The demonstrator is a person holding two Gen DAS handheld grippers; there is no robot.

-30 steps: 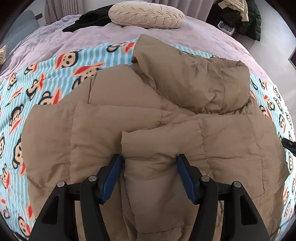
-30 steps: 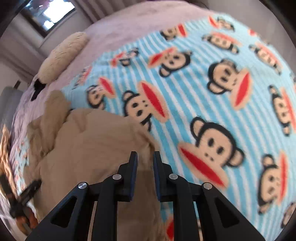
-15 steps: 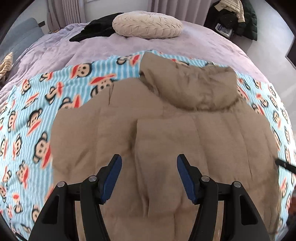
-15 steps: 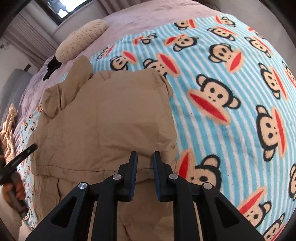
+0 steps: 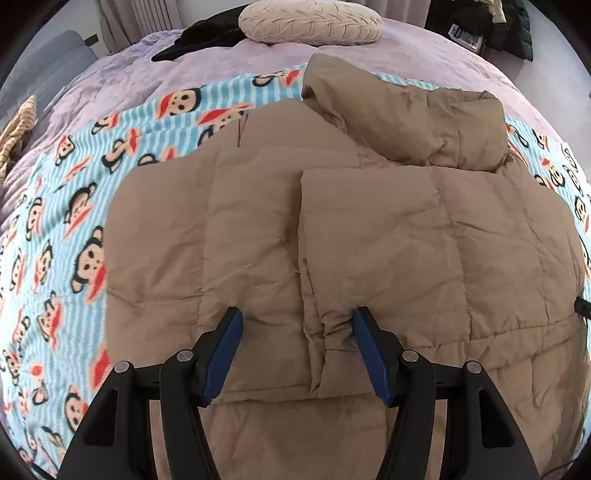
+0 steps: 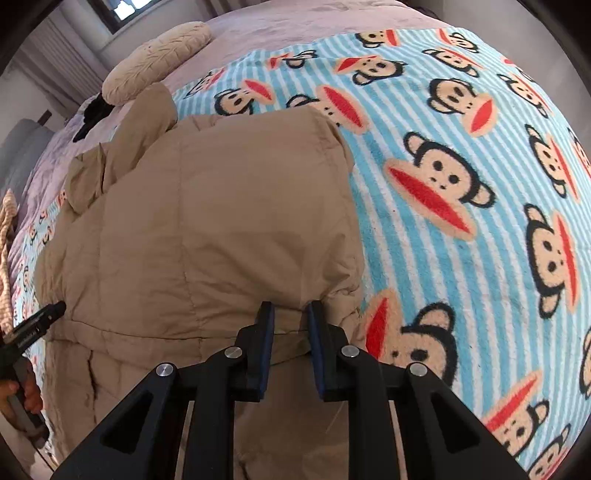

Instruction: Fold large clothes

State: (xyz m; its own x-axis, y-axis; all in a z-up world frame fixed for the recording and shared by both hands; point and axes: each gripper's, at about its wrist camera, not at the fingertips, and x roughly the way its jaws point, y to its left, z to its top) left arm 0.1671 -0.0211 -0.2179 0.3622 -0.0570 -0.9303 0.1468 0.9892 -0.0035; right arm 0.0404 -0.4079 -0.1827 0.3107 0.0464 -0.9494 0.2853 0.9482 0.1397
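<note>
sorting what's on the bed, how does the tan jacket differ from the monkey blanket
The jacket is plain tan; the blanket is blue-and-white striped with monkey faces. The jacket is puffy and quilted; the blanket looks fleecy and thin. The jacket is folded in on itself, lying on top; the blanket is spread flat beneath it. The jacket covers only part of the blanket. Both are soft fabric lying on the bed.

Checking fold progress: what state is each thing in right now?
Tan puffer jacket: spread on the monkey blanket, both sides folded inward, hood bunched.
Left claw: open, fingertips pressing the jacket.
Right claw: opening, jacket edge between its fingers.
Pillow: lying on the bed.
</note>
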